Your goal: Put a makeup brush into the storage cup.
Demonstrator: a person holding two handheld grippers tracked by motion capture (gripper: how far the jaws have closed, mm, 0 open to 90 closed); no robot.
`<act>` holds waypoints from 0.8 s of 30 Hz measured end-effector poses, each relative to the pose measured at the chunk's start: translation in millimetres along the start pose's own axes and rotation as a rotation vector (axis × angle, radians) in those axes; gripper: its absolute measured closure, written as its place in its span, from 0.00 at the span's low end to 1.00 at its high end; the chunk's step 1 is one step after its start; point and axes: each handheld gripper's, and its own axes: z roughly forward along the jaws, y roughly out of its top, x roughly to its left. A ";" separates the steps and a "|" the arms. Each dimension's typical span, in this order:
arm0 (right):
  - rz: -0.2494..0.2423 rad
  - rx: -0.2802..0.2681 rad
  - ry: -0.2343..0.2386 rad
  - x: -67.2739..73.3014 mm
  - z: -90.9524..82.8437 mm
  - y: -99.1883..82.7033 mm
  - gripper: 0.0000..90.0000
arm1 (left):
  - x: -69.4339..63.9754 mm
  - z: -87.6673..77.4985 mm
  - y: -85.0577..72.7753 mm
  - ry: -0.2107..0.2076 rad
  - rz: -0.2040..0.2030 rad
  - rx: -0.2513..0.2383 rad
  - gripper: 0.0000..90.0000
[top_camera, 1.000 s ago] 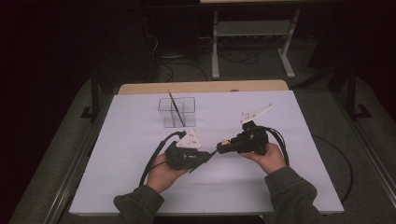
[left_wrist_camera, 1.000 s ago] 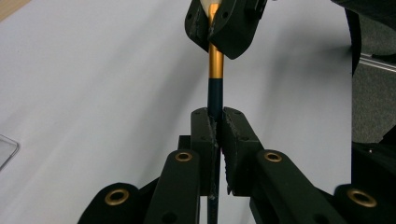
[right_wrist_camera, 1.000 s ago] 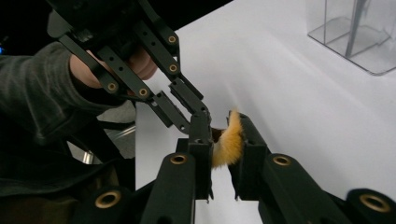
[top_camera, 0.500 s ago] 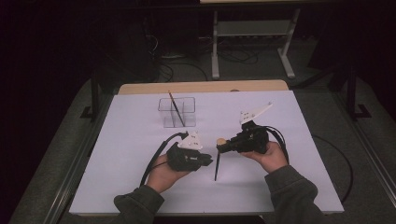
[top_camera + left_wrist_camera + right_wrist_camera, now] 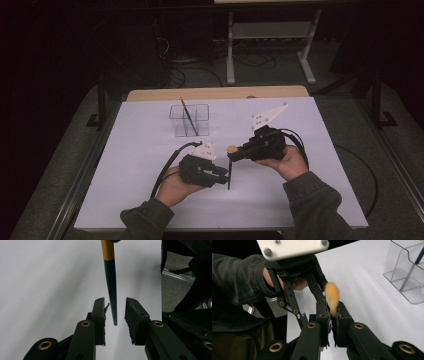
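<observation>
The table top point(image 5: 310, 150) looks like smooth, matt white paper. The holder point(image 5: 189, 120) on the far side is clear, shiny plastic. The brush point(image 5: 111, 285) has a smooth, glossy black handle, and its orange tip point(image 5: 331, 298) is soft and fluffy. The jaw pads point(image 5: 132, 320) look rough and black.

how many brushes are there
2: one brush held by the right gripper, its handle tip between the left gripper's open jaws; another brush standing tilted in the clear holder.
</observation>
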 end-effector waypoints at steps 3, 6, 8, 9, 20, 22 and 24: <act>-0.018 0.012 0.006 2.3 2.6 4.8 0.93 | -0.2 0.5 0.1 -0.005 -0.009 -0.004 0.77; -0.033 0.017 0.013 4.6 4.8 9.2 0.93 | -0.1 -0.1 0.4 -0.016 -0.019 -0.010 0.81; -0.043 0.019 0.013 6.3 6.1 11.5 0.93 | 0.5 -0.1 0.3 -0.014 -0.013 -0.009 0.85; -0.048 0.018 0.016 7.4 7.0 12.8 0.93 | 0.7 -0.1 0.1 -0.017 -0.013 -0.009 0.88; -0.076 0.007 0.011 11.8 12.1 15.1 0.92 | 3.9 -2.0 -3.1 -0.024 -0.055 -0.033 0.93; -0.072 -0.009 0.005 11.5 12.6 14.4 0.87 | 4.2 -3.0 -3.5 -0.021 -0.067 -0.047 0.93; -0.064 -0.014 -0.003 11.6 13.6 13.7 0.82 | 4.9 -4.3 -3.5 -0.016 -0.066 -0.053 0.93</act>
